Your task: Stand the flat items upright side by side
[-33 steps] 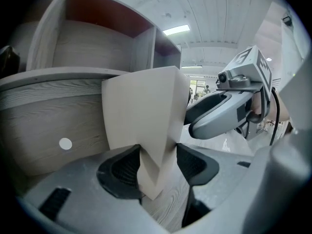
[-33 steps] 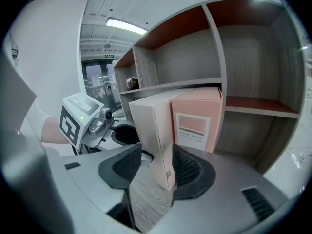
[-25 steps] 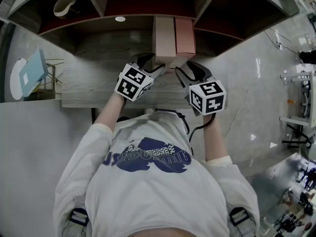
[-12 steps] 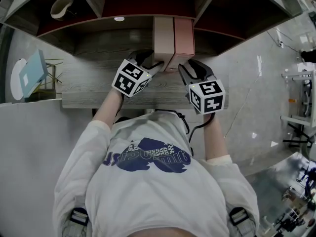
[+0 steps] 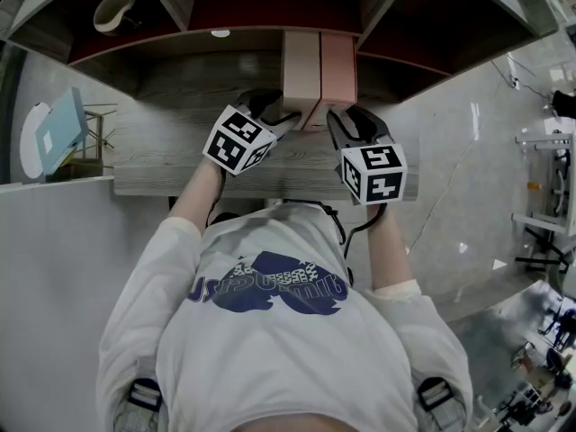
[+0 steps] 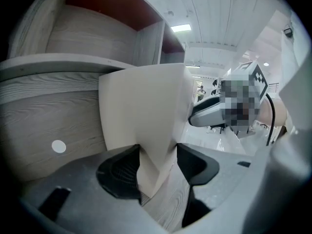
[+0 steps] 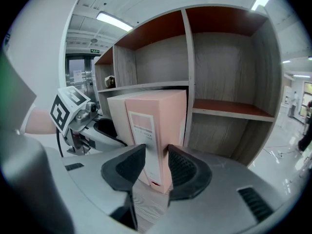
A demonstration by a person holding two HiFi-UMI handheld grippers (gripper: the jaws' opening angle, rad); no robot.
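Observation:
Two tall flat boxes stand upright side by side on the wooden shelf (image 5: 180, 160), with their sides touching. My left gripper (image 5: 290, 115) is shut on the near corner of the cream box (image 5: 301, 66), on the left. The cream box (image 6: 146, 106) fills the gap between both pads of the left gripper (image 6: 158, 165). My right gripper (image 5: 335, 120) has just been closing its jaws on the pink box (image 5: 338, 66), on the right. In the right gripper view its pads (image 7: 183, 172) sit against the lower near corner of the pink box (image 7: 158, 116).
The shelf unit has open compartments above and to both sides of the boxes. A pale cup (image 5: 117, 9) sits in the upper left compartment. A light blue panel (image 5: 56, 131) and a small wooden rack (image 5: 97, 138) stand at the far left. The person's torso fills the foreground.
Both grippers have edged slightly toward the boxes. The right jaws have narrowed around the pink box. The boxes have stayed in place.

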